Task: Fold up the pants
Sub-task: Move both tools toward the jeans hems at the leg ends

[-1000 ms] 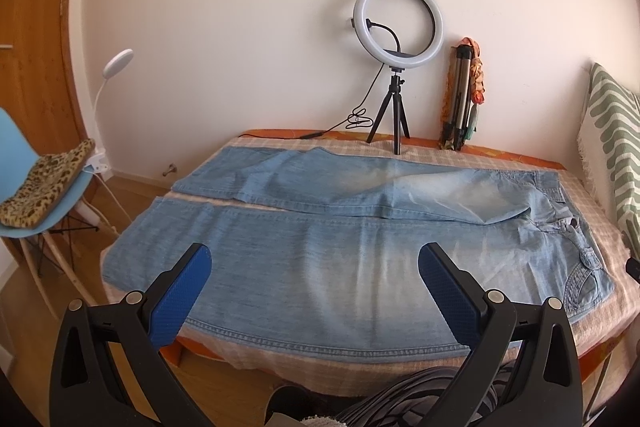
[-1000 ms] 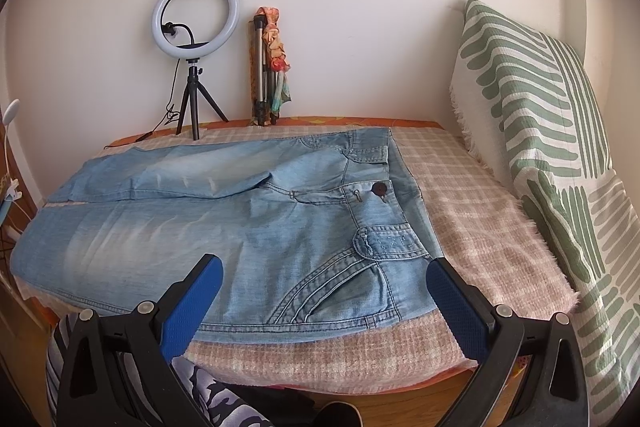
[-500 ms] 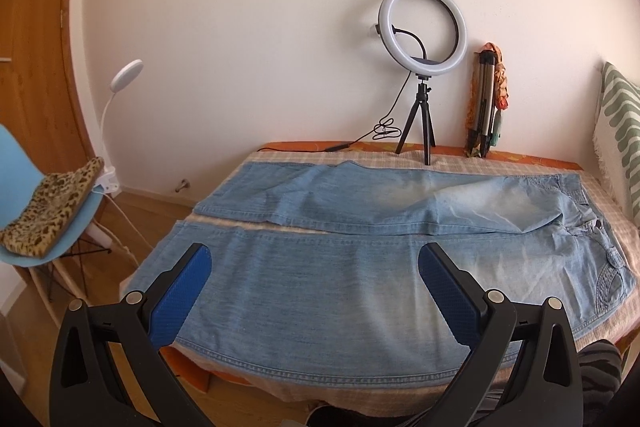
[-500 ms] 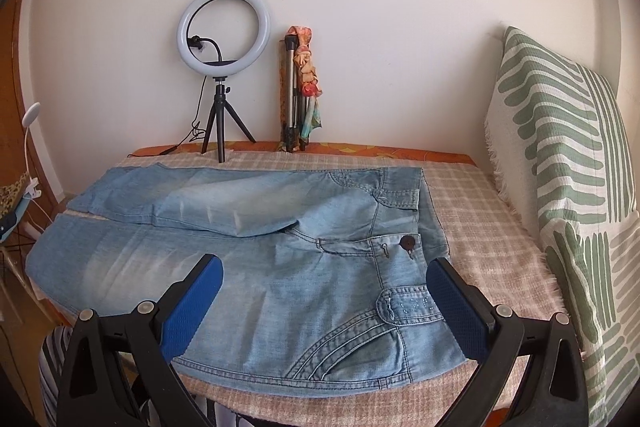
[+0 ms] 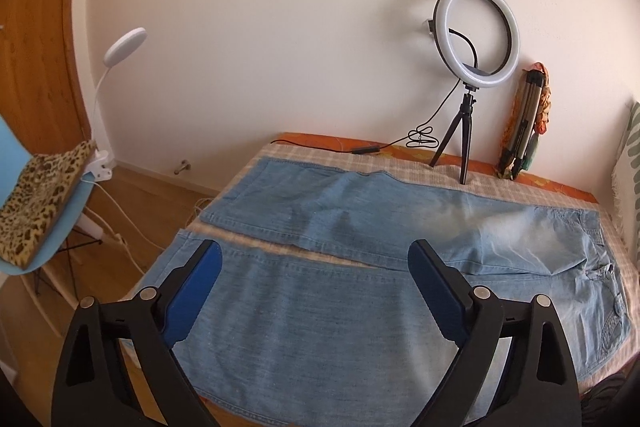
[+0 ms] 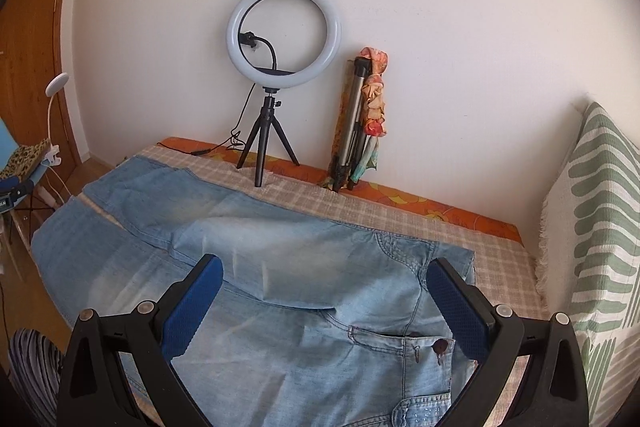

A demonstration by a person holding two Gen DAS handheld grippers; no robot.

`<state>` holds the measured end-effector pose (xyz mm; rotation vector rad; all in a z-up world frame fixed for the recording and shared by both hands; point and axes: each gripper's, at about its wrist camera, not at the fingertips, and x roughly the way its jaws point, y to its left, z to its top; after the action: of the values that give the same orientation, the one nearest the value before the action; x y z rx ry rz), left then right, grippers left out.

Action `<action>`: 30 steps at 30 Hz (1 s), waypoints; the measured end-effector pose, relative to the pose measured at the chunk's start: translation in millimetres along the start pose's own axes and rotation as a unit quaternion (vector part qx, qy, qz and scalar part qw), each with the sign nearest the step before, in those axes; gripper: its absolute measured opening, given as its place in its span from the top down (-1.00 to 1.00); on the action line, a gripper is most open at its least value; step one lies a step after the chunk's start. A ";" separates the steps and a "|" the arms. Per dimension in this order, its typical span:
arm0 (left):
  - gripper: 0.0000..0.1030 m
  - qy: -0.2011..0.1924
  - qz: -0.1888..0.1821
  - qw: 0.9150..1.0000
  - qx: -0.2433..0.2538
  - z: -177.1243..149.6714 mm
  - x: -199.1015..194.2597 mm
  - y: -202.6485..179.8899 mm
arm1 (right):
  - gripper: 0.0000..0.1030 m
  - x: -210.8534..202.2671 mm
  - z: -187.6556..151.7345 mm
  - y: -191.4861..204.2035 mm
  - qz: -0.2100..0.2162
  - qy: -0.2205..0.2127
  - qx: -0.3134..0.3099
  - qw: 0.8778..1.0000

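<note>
Light blue jeans (image 5: 360,299) lie flat on the checked bedspread (image 5: 320,157), legs to the left and waistband to the right. My left gripper (image 5: 316,259) hovers over the near leg; its jaws are closing a little but stand wide, with nothing between the blue pads. In the right wrist view the jeans (image 6: 304,307) fill the foreground, with the brown button (image 6: 441,345) at lower right. My right gripper (image 6: 324,277) hangs open above the hip and crotch area, clear of the cloth.
A ring light on a small tripod (image 5: 476,39) and a folded tripod with a scarf (image 5: 528,119) stand at the bed's far edge by the wall. A striped pillow (image 6: 600,227) stands at the right. A blue chair with a leopard cloth (image 5: 40,195) and a clip lamp (image 5: 124,45) are left.
Both grippers have moved in over the bed: the jeans look larger and closer. The left view shifted toward the leg ends, the right view rose and rolled over the waist. The left jaws narrowed slightly.
</note>
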<state>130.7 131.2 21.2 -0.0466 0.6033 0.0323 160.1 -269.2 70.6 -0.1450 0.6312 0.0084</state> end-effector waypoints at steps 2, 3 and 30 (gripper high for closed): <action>-0.80 0.008 0.003 1.000 -0.003 8.3 12.1 5.7 | -0.99 18.2 15.4 3.5 0.016 0.004 -0.011 1.000; -0.79 0.010 0.003 1.000 -0.001 13.2 18.5 8.3 | -0.99 28.1 22.8 5.9 0.027 0.006 -0.015 1.000; -0.06 0.159 -0.042 0.986 -0.011 49.7 242.2 6.1 | -0.50 369.9 61.2 114.3 0.231 0.162 -0.111 0.953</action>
<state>357.9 144.1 -75.6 -0.0994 0.9192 -0.0520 488.9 -161.0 -113.5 -0.2153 0.9812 0.5179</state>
